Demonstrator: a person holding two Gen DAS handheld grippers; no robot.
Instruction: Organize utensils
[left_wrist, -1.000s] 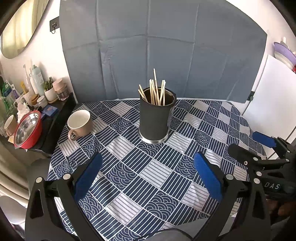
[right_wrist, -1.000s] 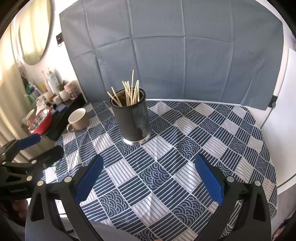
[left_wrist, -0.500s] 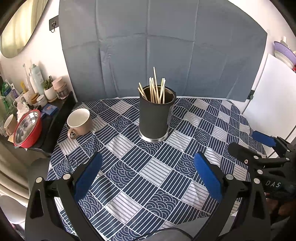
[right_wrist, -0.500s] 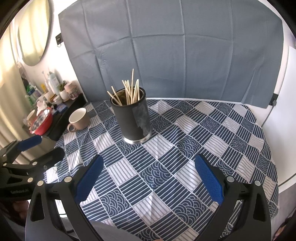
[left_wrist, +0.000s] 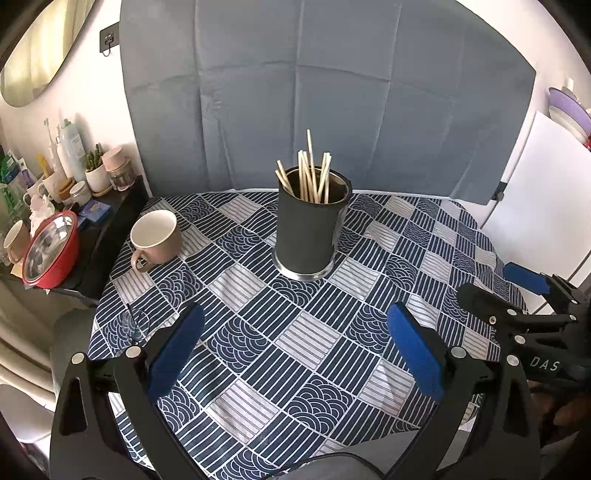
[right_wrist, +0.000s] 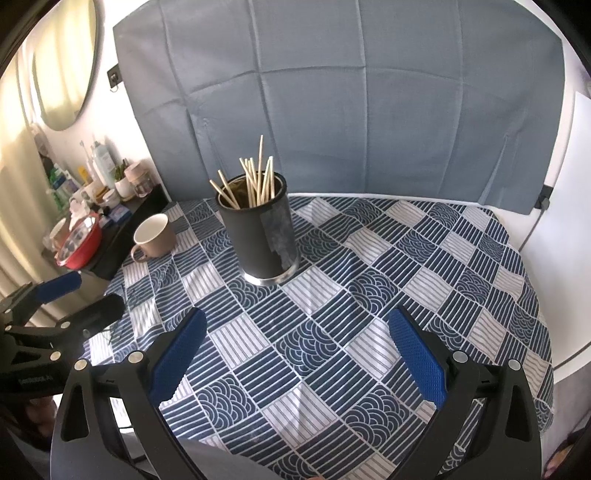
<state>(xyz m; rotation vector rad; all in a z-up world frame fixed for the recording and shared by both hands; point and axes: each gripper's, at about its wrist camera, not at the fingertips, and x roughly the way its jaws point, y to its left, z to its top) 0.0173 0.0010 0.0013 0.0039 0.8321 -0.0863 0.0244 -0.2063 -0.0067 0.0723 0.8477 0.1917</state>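
A black cylindrical holder (left_wrist: 308, 230) stands upright near the table's middle with several wooden chopsticks (left_wrist: 310, 177) in it; it also shows in the right wrist view (right_wrist: 264, 236), as do the chopsticks (right_wrist: 255, 181). My left gripper (left_wrist: 295, 350) is open and empty, well in front of the holder above the patterned cloth. My right gripper (right_wrist: 301, 354) is open and empty too, also short of the holder. Each gripper appears at the edge of the other's view, the right gripper (left_wrist: 517, 288) and the left gripper (right_wrist: 70, 299).
A beige mug (left_wrist: 155, 236) stands left of the holder. A blue and white patterned cloth (left_wrist: 303, 339) covers the table. A side shelf at the left holds a red bowl (left_wrist: 50, 254), jars and bottles. A grey sheet (left_wrist: 325, 92) hangs behind.
Both views have drawn back slightly from the holder. Both grippers stay open and empty.
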